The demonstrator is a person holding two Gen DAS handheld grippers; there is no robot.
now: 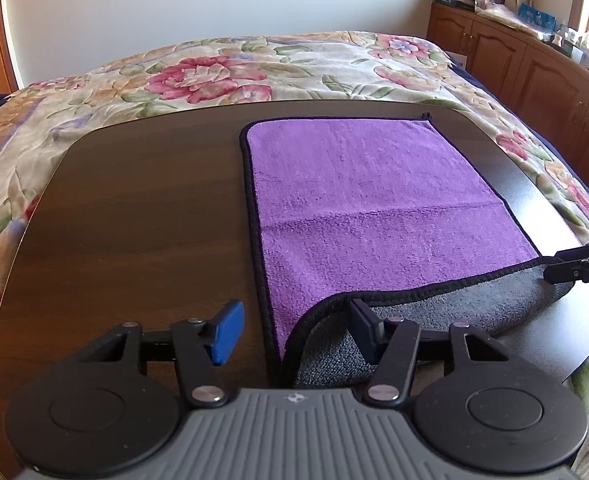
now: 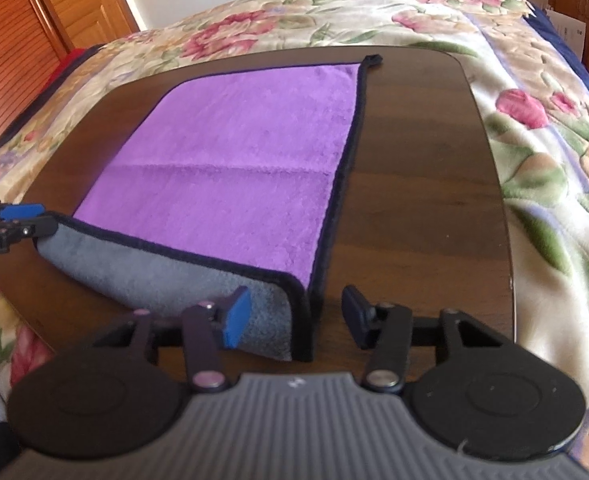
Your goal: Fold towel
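Note:
A purple towel (image 1: 374, 200) with black trim and a grey underside lies on a dark wooden table (image 1: 134, 220). Its near edge is rolled up, so the grey side shows. My left gripper (image 1: 294, 320) straddles the towel's near left corner with jaws apart; the blue left pad (image 1: 226, 332) stands clear of the cloth. In the right wrist view, my right gripper (image 2: 294, 308) straddles the near right corner of the towel (image 2: 234, 160). Its blue pad (image 2: 236, 316) rests by the grey fold and the other pad is off the cloth. Each gripper shows in the other's view, the right gripper (image 1: 550, 268) and the left gripper (image 2: 38, 220).
The table (image 2: 414, 180) sits on a bed with a floral blanket (image 1: 214, 72). Wooden cabinets (image 1: 514, 64) with clutter on top line the right wall. A wooden door (image 2: 54, 12) stands at the far left. Bare table surface lies on both sides of the towel.

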